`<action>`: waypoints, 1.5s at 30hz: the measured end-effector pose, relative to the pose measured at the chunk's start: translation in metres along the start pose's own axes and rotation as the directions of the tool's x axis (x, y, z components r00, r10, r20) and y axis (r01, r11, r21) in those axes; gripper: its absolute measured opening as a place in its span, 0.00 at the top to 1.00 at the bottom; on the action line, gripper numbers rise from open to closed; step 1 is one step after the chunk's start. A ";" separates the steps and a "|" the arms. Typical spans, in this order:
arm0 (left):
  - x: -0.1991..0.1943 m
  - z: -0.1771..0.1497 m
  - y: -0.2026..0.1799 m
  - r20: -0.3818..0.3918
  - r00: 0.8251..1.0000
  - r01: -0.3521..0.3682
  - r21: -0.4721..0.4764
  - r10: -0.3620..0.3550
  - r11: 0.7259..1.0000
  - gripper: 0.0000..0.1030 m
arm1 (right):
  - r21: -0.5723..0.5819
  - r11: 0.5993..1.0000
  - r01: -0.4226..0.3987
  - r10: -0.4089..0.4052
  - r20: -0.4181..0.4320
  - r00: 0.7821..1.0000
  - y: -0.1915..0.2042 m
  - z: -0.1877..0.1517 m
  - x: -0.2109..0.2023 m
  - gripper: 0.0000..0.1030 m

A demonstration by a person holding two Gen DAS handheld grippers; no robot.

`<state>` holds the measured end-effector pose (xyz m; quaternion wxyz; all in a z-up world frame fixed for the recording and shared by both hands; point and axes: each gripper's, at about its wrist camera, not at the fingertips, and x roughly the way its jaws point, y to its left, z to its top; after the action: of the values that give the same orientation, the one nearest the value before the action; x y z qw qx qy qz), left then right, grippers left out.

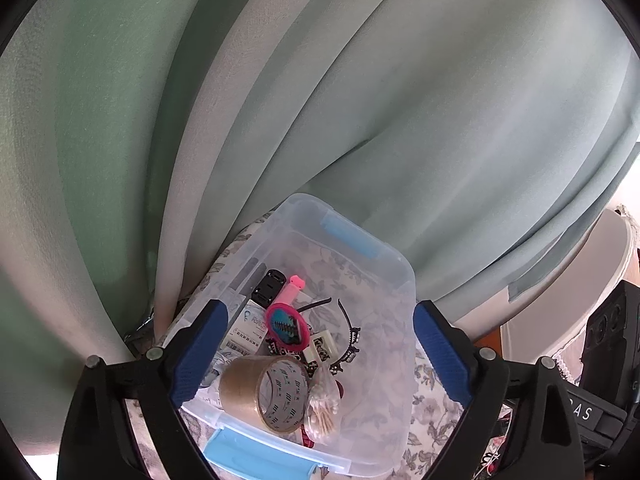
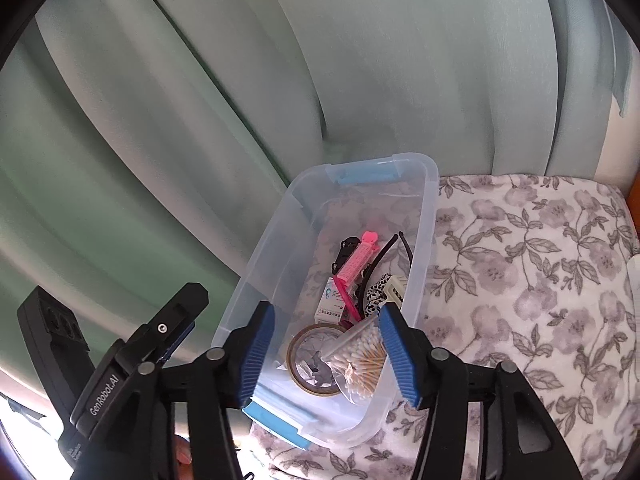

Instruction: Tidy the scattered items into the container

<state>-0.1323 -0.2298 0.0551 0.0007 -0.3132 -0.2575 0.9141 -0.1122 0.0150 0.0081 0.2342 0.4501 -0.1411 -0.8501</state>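
A clear plastic container (image 1: 404, 270) (image 2: 432, 184) with blue latches stands on a floral cloth. Inside lie a brown tape roll (image 1: 260, 392) (image 2: 306, 356), a bag of cotton swabs (image 1: 324, 404) (image 2: 360, 360), a pink brush (image 1: 286, 328) (image 2: 354, 268), a black headband (image 1: 344, 312) (image 2: 384, 252) and a small white box (image 1: 248, 328) (image 2: 330, 300). My left gripper (image 1: 320, 356) hovers open over the box's near end, above the tape roll. My right gripper (image 2: 328, 356) is open too; the swab bag rests in the box between its fingers, and neither pad presses on it.
Pale green curtains (image 1: 360, 100) (image 2: 240, 100) hang close behind the container. The floral cloth (image 2: 540, 280) stretches to the right of it, ending at an orange wooden edge (image 2: 634, 200). The other gripper's black body shows at each view's side (image 2: 120, 360) (image 1: 600, 360).
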 end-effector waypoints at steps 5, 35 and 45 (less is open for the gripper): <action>-0.002 -0.003 -0.008 0.011 1.000 0.000 0.019 0.000 1.000 0.03 | -0.011 1.000 0.015 -0.015 0.013 1.000 0.002 -0.002 -0.008 0.30; -0.035 -0.034 -0.084 0.007 0.981 -0.189 0.245 0.193 0.951 0.00 | 0.076 0.978 0.194 -0.202 0.113 0.973 -0.041 -0.035 -0.092 0.00; -0.045 -0.045 -0.114 -0.021 0.976 -0.197 0.354 0.219 0.914 0.00 | 0.085 0.966 0.245 -0.253 0.112 0.961 -0.049 -0.047 -0.118 0.00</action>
<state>-0.0886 -0.1170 0.1042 -0.0331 -0.3608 -0.0559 0.9304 -0.0290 0.1173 0.0419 0.1003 0.4193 -0.1271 -0.8933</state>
